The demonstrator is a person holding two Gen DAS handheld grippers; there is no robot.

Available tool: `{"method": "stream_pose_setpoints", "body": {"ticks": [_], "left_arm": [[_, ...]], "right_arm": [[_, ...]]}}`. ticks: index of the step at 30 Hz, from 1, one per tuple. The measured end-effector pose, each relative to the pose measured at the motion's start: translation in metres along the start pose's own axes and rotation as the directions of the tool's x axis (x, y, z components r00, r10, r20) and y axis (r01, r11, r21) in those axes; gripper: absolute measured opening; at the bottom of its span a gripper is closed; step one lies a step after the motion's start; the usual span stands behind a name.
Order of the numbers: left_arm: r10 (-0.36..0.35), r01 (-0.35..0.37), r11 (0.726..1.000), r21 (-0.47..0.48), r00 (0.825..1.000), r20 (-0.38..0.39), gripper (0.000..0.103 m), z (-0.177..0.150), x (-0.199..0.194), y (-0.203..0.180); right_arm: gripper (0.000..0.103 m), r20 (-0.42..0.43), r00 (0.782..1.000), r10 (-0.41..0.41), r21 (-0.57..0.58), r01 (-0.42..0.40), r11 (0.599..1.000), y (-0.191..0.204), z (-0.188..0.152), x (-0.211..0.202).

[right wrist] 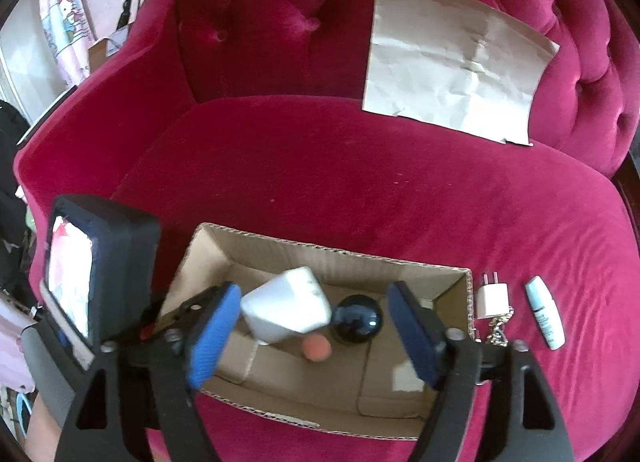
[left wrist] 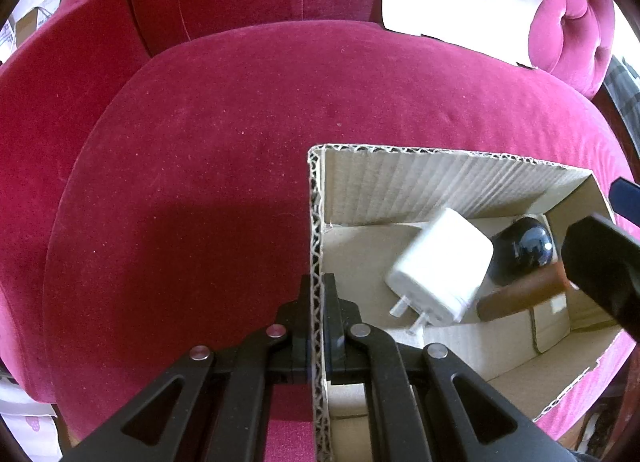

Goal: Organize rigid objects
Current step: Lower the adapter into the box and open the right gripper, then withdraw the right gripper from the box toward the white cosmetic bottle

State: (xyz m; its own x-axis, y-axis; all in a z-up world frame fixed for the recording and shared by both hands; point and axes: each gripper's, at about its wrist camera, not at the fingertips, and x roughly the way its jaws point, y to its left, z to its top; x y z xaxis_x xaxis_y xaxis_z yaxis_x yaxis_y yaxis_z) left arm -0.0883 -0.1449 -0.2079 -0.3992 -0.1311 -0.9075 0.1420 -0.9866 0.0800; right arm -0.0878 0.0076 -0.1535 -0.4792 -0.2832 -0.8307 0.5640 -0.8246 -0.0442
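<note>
My left gripper (left wrist: 316,302) is clenched on the side wall of the cardboard box (left wrist: 440,177), one finger outside, one inside. My right gripper (right wrist: 312,336) stands released above the box, its blue pads (right wrist: 214,336) wide apart; the white charger block (right wrist: 286,308) is between them but blurred, and I cannot tell whether it touches either pad or the box floor. Behind it in the box sit a dark glossy ball (right wrist: 358,318) and a brown-orange cylinder (left wrist: 520,296), half hidden under the charger. Right of the box, on the crimson velvet sofa seat (right wrist: 360,181), lie a small white plug (right wrist: 494,296), a hard-to-read chain (right wrist: 498,328) and a small white tube (right wrist: 546,318). A creased sheet of paper (right wrist: 456,57) leans on the tufted backrest
</note>
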Motion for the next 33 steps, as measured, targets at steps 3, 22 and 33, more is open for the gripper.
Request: {"method": "stream_pose_setpoints", "body": {"ticks": [3,22,33], "left_arm": [[0.002,-0.002,1.0,0.002,1.0,-0.001,0.003,0.0,-0.001,0.0],[0.015,-0.015,1.0,0.012,1.0,-0.004,0.003,0.003,0.0,0.003],[0.018,-0.018,1.0,0.014,1.0,-0.005,0.003,0.004,0.0,0.001]], "right_arm": [[0.096,-0.002,1.0,-0.013,0.015,0.013,1.0,-0.005,0.001,0.001],[0.103,0.002,0.999,-0.035,0.021,0.035,0.999,-0.015,0.003,-0.004],[0.103,0.023,0.998,-0.06,0.052,0.059,0.997,-0.041,0.003,-0.013]]}}
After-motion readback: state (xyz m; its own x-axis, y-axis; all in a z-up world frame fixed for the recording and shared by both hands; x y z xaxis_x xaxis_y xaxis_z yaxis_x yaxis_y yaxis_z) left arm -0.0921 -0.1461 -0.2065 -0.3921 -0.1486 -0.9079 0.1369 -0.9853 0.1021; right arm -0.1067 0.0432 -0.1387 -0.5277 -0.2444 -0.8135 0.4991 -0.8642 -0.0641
